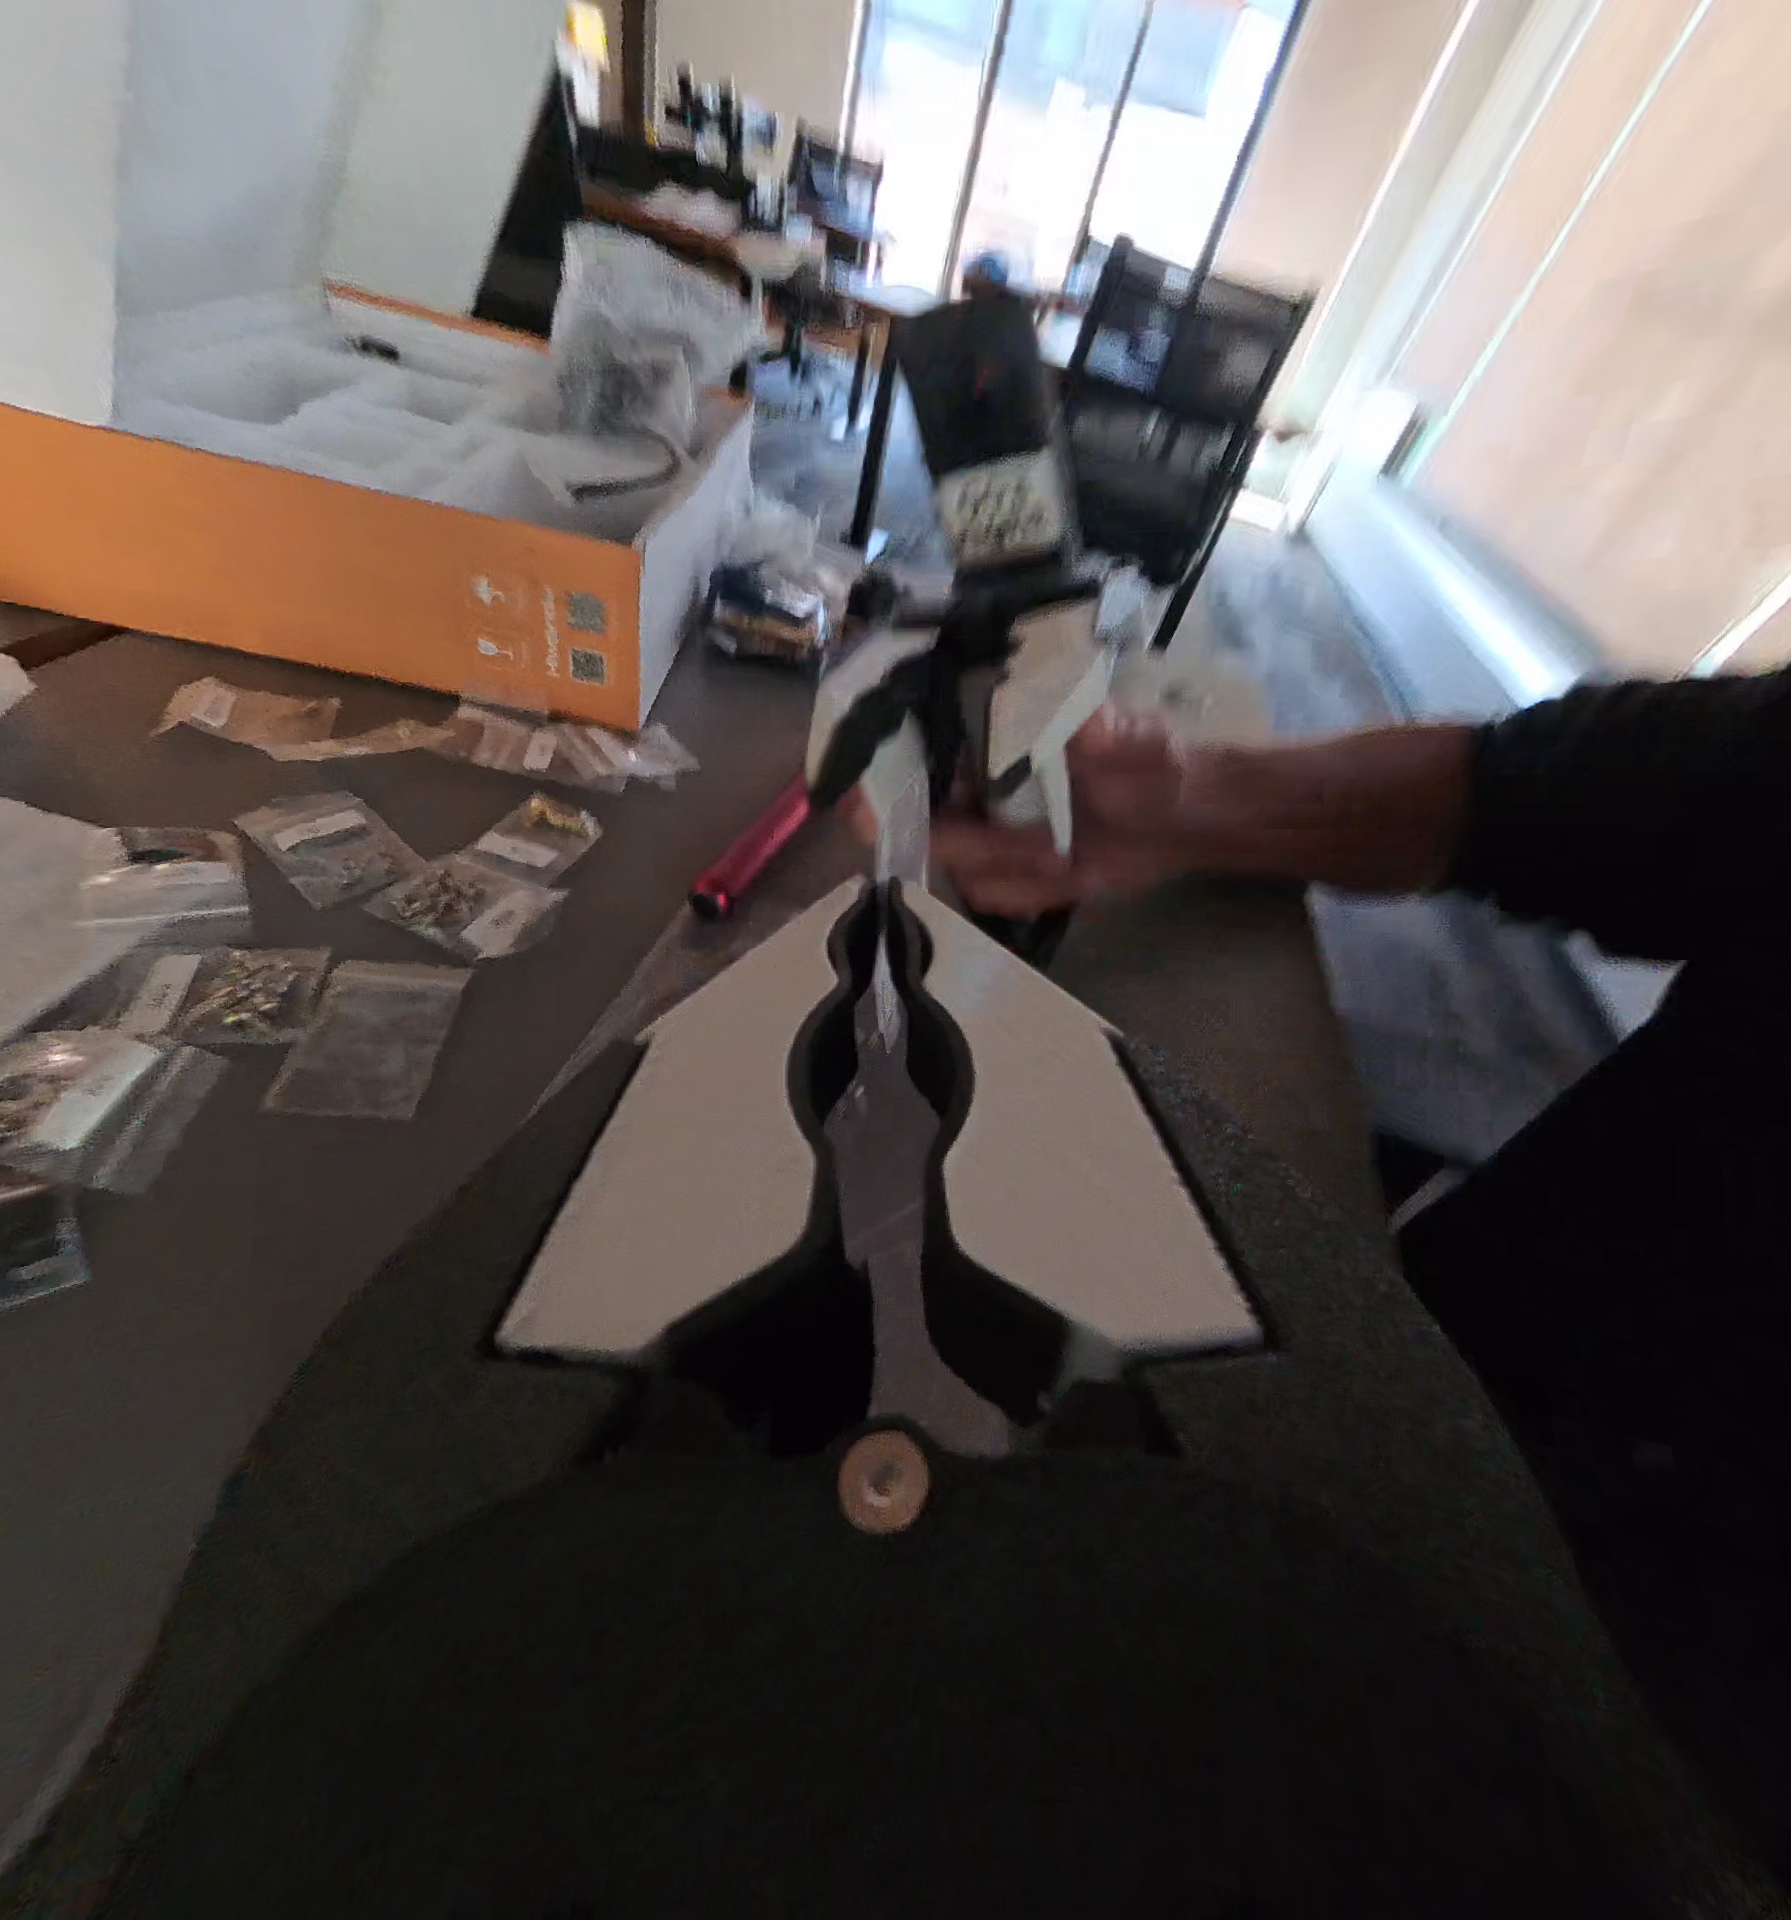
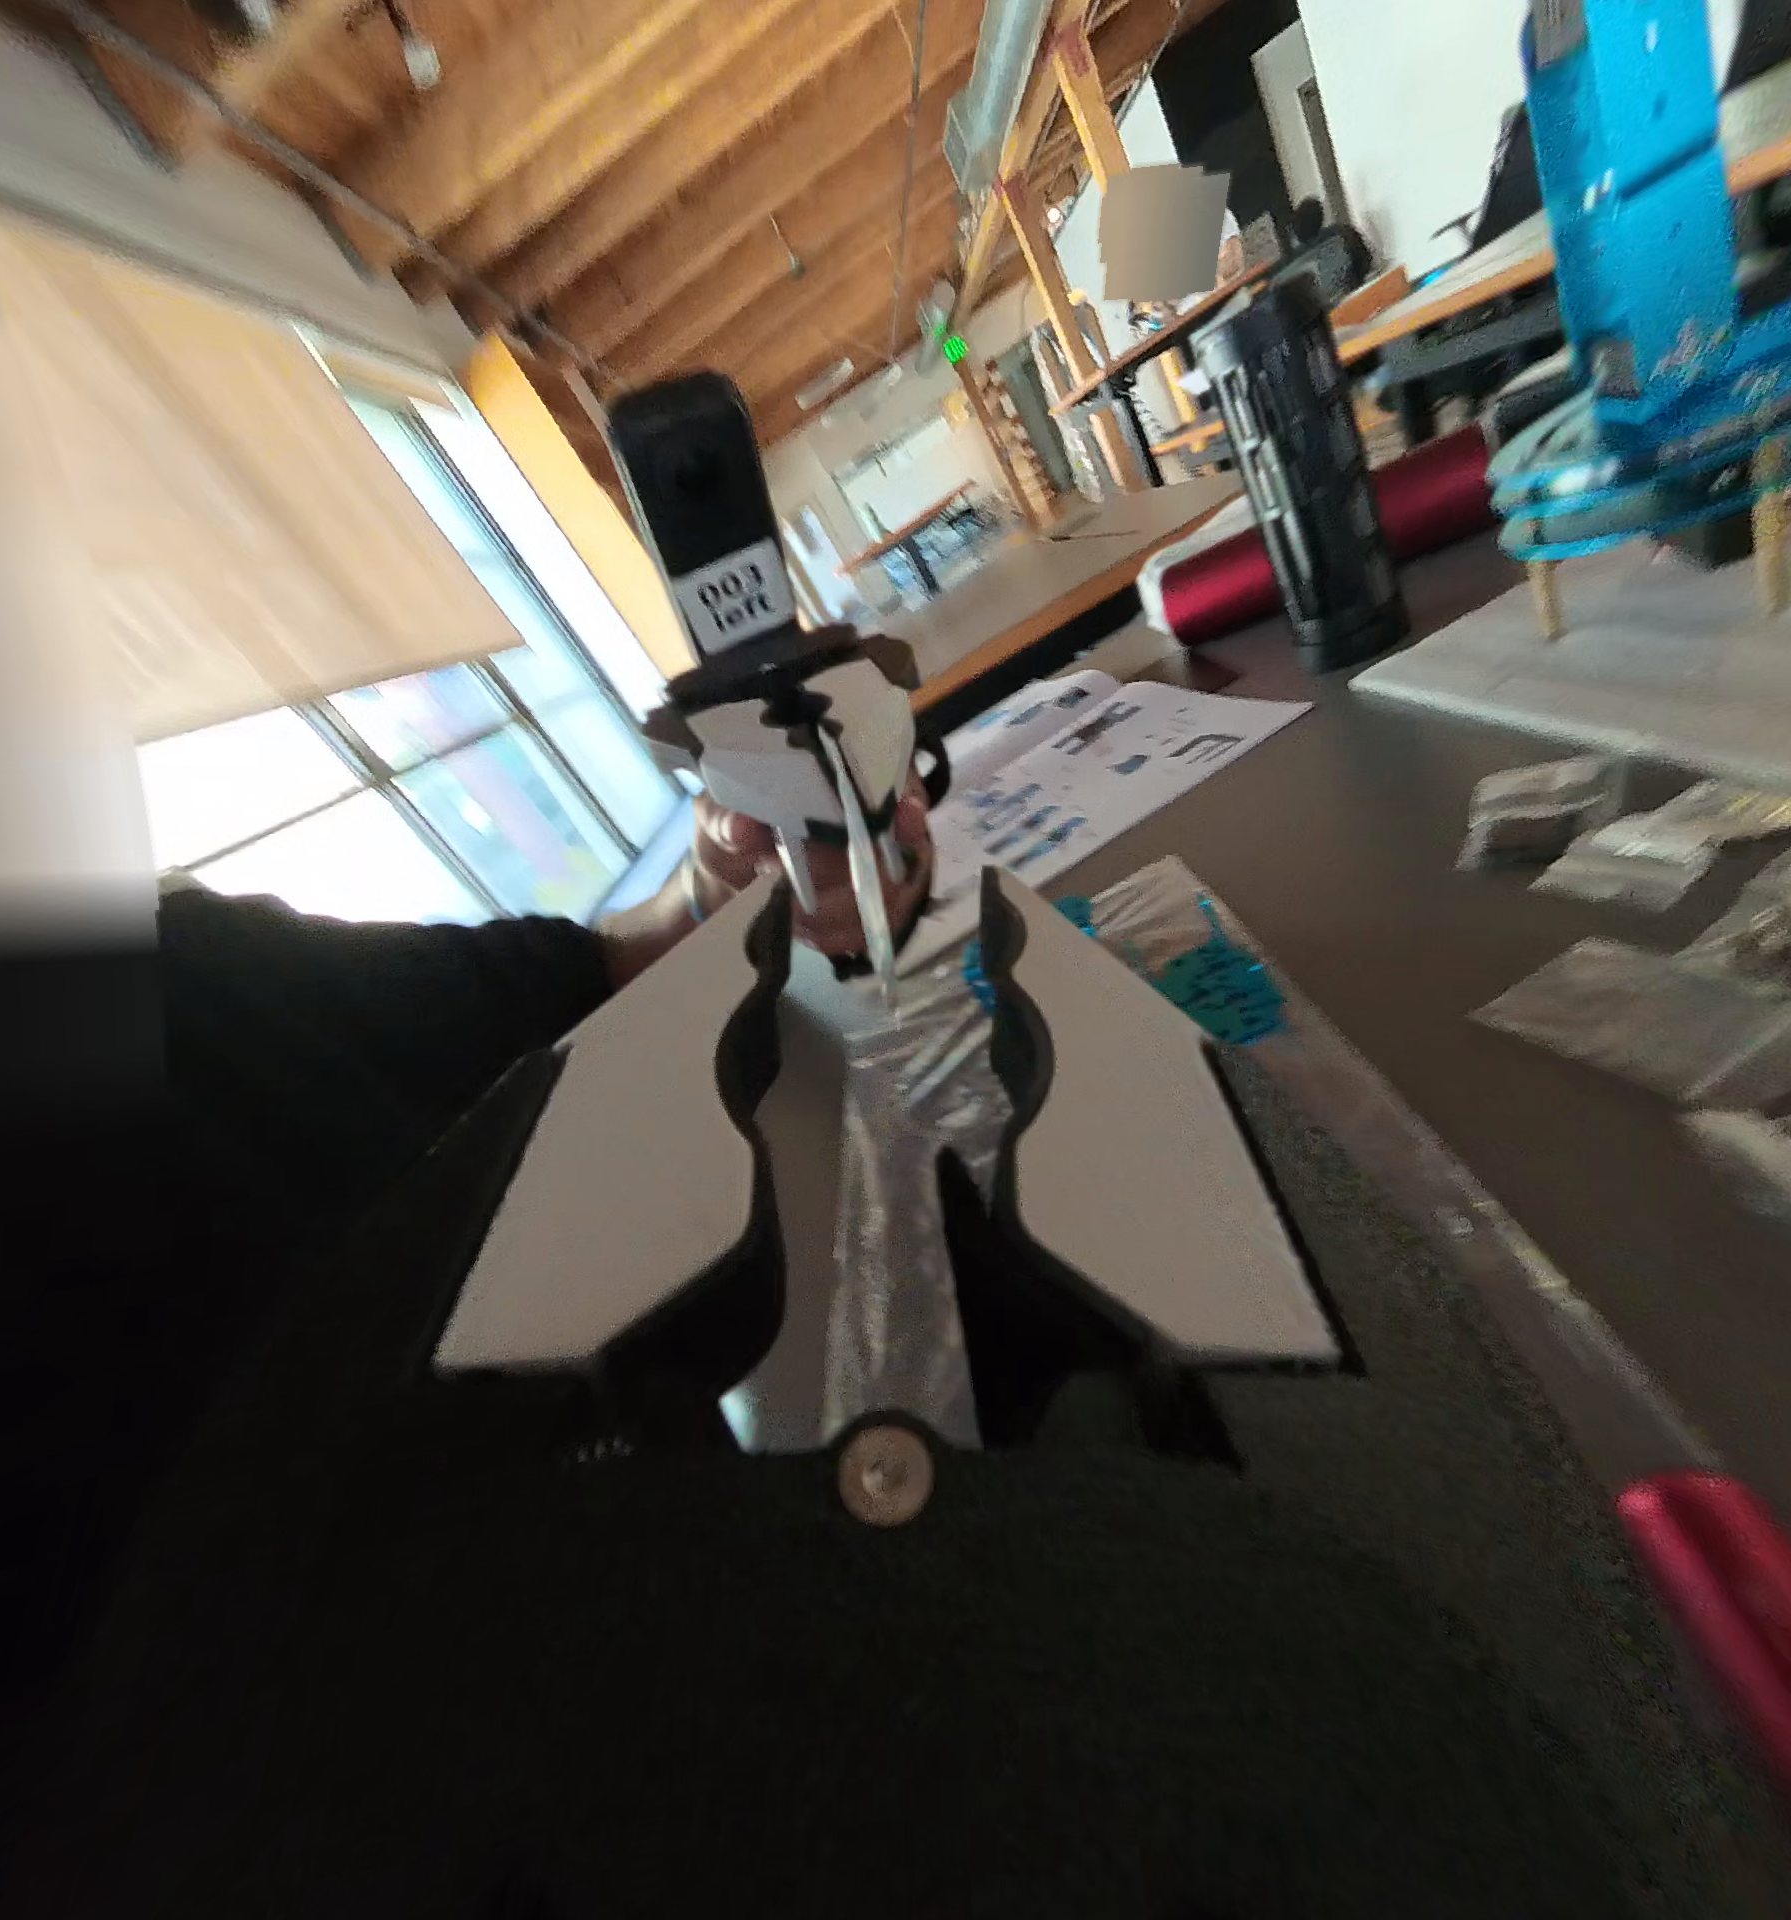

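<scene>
My left gripper [image 1: 886,891] is shut on a thin clear plastic bag [image 1: 899,831] that runs forward from its pads. In the right wrist view the left gripper [image 2: 816,732] faces the camera, and the bag [image 2: 851,831] hangs edge-on from its closed fingers. My right gripper [image 2: 880,896] is open. The bag's lower end hangs in the gap between its fingers, and neither pad presses on it. In the left wrist view the right gripper [image 1: 948,821] is held by a hand just beyond the left fingertips, with its fingers spread. The views are motion-blurred.
A dark table [image 1: 247,1299] carries several small clear bags of hardware [image 1: 423,883], an orange and white cardboard box [image 1: 299,561] and a red cylindrical tool [image 1: 751,847]. A clear bag with blue parts [image 2: 1218,987] and an open booklet [image 2: 1099,748] lie ahead of the right gripper. The tips of both grippers are at nearly the same place.
</scene>
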`<state>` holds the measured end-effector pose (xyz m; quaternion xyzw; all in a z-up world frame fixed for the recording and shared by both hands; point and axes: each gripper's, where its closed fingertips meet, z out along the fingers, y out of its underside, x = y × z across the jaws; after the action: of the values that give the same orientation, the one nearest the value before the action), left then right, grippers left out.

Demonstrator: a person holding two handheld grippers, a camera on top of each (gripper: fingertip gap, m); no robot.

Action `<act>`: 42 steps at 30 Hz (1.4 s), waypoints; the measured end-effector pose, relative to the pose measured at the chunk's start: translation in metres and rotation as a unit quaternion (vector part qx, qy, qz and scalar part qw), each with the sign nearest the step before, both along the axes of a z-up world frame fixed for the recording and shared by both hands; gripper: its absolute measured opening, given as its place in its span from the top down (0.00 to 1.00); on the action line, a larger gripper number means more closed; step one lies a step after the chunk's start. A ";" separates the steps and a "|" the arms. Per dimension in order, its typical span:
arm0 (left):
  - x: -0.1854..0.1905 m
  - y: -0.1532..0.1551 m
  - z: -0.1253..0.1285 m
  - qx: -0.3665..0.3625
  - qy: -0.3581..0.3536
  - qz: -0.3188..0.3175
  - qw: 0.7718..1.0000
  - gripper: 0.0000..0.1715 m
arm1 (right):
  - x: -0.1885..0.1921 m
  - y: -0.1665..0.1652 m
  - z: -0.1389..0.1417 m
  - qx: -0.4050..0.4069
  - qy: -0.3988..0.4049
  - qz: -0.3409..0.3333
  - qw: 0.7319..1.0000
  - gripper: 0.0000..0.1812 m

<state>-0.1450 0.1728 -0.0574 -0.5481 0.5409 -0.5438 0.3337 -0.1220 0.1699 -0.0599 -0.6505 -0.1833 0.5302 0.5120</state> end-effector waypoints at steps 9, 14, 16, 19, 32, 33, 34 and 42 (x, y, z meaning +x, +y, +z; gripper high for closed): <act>0.002 -0.031 -0.030 0.141 0.070 -0.040 0.987 1.00 | -0.033 -0.021 -0.012 0.121 -0.164 0.031 0.978 0.97; 0.005 -0.035 -0.034 0.130 0.071 -0.044 0.988 1.00 | -0.035 -0.022 -0.015 0.115 -0.157 0.043 0.980 0.99; 0.005 -0.036 -0.033 0.123 0.069 -0.045 0.989 1.00 | -0.035 -0.021 -0.015 0.116 -0.160 0.040 0.979 1.00; 0.006 -0.034 -0.030 0.121 0.055 -0.040 0.990 1.00 | -0.034 -0.020 -0.013 0.125 -0.163 0.031 0.978 1.00; 0.010 -0.038 -0.011 0.000 0.005 -0.047 0.999 1.00 | -0.022 -0.024 0.002 0.095 -0.096 0.054 0.989 1.00; 0.010 -0.037 -0.010 -0.003 0.002 -0.048 0.999 1.00 | -0.022 -0.024 0.003 0.093 -0.090 0.052 0.990 1.00; 0.009 -0.038 -0.009 -0.001 0.003 -0.048 0.999 1.00 | -0.022 -0.024 0.004 0.091 -0.084 0.055 0.991 1.00; 0.001 -0.028 -0.023 0.052 0.032 -0.039 0.997 1.00 | 0.057 -0.013 0.059 0.108 0.040 -0.033 0.993 1.00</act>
<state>-0.1436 0.1444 -0.0802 -0.5254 0.5999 -0.5097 0.3231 -0.0652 0.1570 -0.0012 -0.5758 -0.1975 0.5158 0.6028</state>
